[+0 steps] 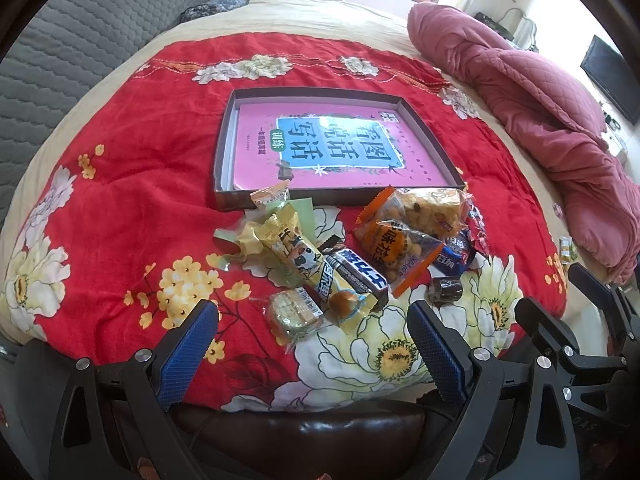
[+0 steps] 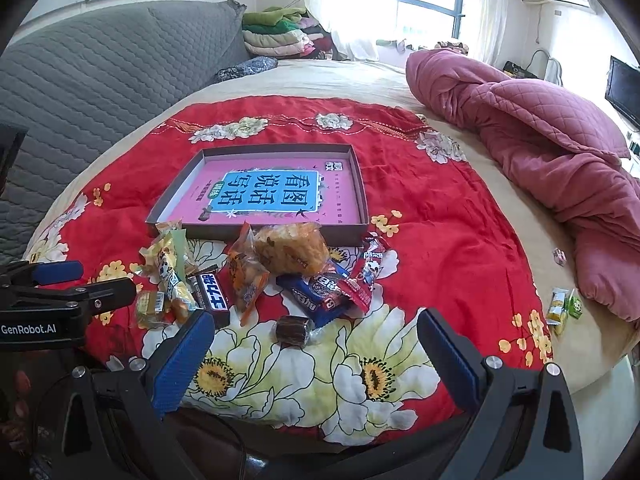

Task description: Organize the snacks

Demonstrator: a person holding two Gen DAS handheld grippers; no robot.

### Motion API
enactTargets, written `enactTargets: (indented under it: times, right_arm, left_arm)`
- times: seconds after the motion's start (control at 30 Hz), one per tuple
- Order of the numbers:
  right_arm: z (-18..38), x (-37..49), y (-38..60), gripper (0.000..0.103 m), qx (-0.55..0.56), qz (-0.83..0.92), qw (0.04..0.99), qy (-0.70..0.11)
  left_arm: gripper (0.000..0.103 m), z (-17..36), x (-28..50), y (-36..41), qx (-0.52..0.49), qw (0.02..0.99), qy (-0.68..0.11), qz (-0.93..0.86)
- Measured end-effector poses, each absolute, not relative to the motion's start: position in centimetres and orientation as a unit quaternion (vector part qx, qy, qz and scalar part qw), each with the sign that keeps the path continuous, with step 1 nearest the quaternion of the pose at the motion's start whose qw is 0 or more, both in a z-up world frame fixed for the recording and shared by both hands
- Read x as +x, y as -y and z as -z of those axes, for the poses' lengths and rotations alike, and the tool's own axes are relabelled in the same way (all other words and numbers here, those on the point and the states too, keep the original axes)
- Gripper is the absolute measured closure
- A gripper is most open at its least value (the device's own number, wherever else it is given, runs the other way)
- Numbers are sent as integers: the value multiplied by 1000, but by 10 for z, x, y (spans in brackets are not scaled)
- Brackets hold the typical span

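Several wrapped snacks lie in a loose pile on a red floral blanket (image 1: 120, 208), just in front of a shallow dark box (image 1: 224, 148) with a pink book inside. The pile holds a Snickers bar (image 1: 356, 272), a yellow cow-print packet (image 1: 296, 248), an orange peanut bag (image 1: 400, 244), a clear puffed-snack bag (image 2: 292, 248), a blue Oreo packet (image 2: 316, 296) and a small dark wrapped candy (image 2: 294, 330). My left gripper (image 1: 314, 316) is open and empty, low before the pile's near edge. My right gripper (image 2: 316, 332) is open and empty, its fingers either side of the dark candy.
A rumpled pink quilt (image 2: 540, 132) lies along the bed's right side. Small green and yellow packets (image 2: 562, 306) sit near the right bed edge. A grey quilted headboard (image 2: 100, 68) stands at the left. The left gripper's body (image 2: 60, 296) shows at the right wrist view's left edge.
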State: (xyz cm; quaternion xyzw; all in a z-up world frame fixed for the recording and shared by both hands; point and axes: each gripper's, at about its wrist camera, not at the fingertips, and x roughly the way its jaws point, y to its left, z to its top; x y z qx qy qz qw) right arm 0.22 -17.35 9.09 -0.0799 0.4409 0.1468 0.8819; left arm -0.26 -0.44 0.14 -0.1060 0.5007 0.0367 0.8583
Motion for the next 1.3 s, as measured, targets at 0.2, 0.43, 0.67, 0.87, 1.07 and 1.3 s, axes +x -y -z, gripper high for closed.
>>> enactTargets:
  times: [0.2, 0.43, 0.67, 0.87, 1.07, 1.3]
  right_arm:
    - [-90, 1, 173, 1, -81, -147, 882, -441]
    - [-89, 1, 172, 1, -79, -148, 881, -441]
    - [-89, 2, 173, 1, -79, -148, 881, -443]
    - [-88, 2, 173, 1, -78, -148, 880, -444]
    - [-86, 2, 174, 1, -73, -149, 879, -447]
    - [-83, 5, 176, 1, -67, -150, 877, -451]
  left_arm:
    - [8, -1, -2, 5, -105, 858, -501, -36]
    - [8, -1, -3, 5, -105, 858, -502, -35]
    - [8, 0, -3, 6, -104, 857, -503, -34]
    - [8, 2, -2, 6, -106, 856, -505, -34]
    - [8, 6, 0, 4, -110, 852, -510, -31]
    - [8, 10, 1, -1, -121, 848, -515, -35]
